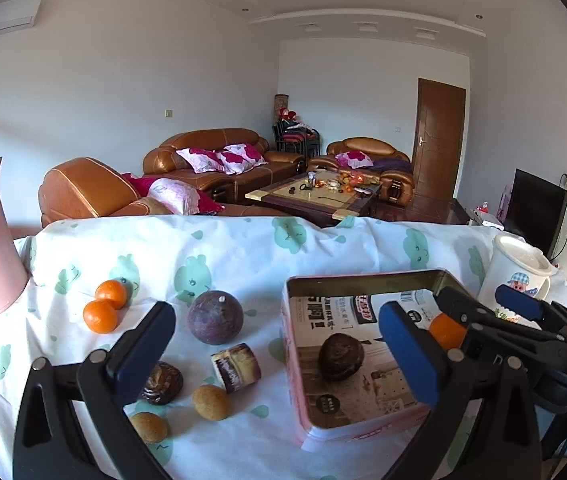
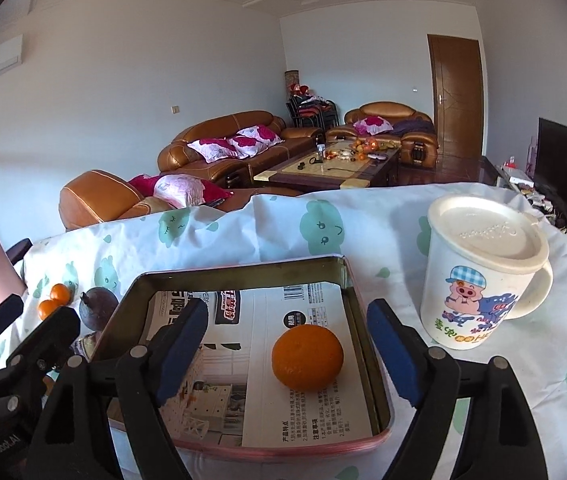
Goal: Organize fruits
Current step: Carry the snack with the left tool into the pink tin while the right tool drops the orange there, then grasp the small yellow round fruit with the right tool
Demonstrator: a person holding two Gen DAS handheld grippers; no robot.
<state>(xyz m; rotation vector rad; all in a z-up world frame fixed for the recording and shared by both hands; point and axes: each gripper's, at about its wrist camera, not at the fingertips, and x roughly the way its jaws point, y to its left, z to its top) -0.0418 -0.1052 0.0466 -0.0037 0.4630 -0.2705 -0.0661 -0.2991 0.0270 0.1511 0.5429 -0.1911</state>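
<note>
Orange (image 2: 307,357) between parted right claw (image 2: 287,356) pads

My left camera looks forward along my left hand-held gripper (image 1: 275,344), low and close over the tabletop (image 1: 243,248), facing the sofa (image 1: 211,152) and door (image 1: 439,140) across the room. My right camera sits just to its right, behind my right hand-held gripper (image 2: 287,356), facing the same way, nearer the tin tray (image 2: 239,270) and the mug (image 2: 479,272). Both views share the tray, the orange (image 2: 307,358) in it, the mug, the cloth and the far room.
</note>
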